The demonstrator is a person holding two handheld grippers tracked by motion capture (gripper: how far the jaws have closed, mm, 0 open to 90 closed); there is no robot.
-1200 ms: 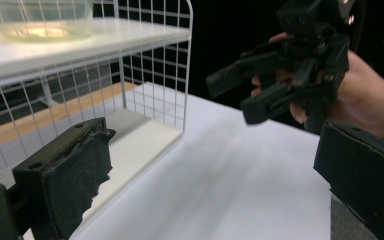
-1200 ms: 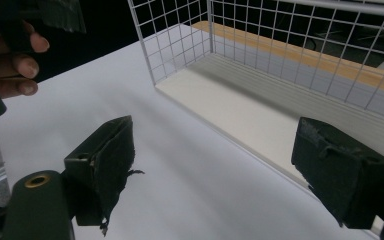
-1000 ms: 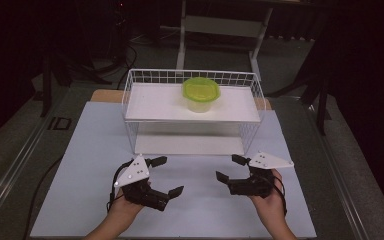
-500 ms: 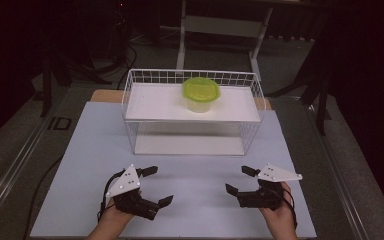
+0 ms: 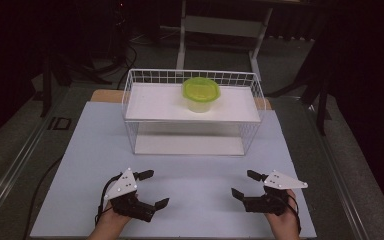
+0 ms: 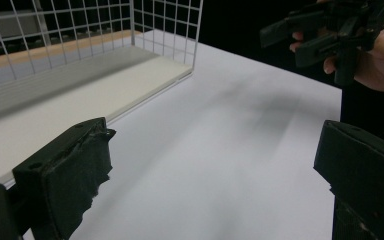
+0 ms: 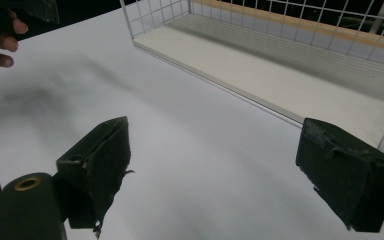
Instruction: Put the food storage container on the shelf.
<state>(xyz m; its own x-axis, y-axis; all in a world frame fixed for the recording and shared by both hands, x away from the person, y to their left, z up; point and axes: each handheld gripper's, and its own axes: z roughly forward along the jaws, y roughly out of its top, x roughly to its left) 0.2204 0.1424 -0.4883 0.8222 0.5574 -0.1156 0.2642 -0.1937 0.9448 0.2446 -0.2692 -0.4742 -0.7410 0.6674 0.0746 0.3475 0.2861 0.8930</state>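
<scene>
A green-lidded round container (image 5: pixel 200 93) stands on the upper shelf of a white wire rack (image 5: pixel 130 118) at the far side of the table. My left gripper (image 5: pixel 153 188) is near the front edge at the left, open, with nothing between its jaws. At the front right my right gripper (image 5: pixel 243 184) is open too, and empty. In the left gripper view my own gripper (image 6: pixel 210 165) points across the white tabletop (image 6: pixel 220 130) toward the other gripper (image 6: pixel 330 30) held in a hand. The right gripper view has its gripper (image 7: pixel 215 165) facing the rack's lower shelf (image 7: pixel 280 80).
The rack's lower white shelf (image 5: pixel 187 144) is bare. A white sheet (image 5: pixel 80 165) covers the table, with a grey border (image 5: pixel 27 145) around it. Dark stands and cables (image 5: pixel 125 55) lie behind the table.
Both grippers have drawn back toward the table's front edge and slightly apart. Both stay open. The container and rack have not moved.
</scene>
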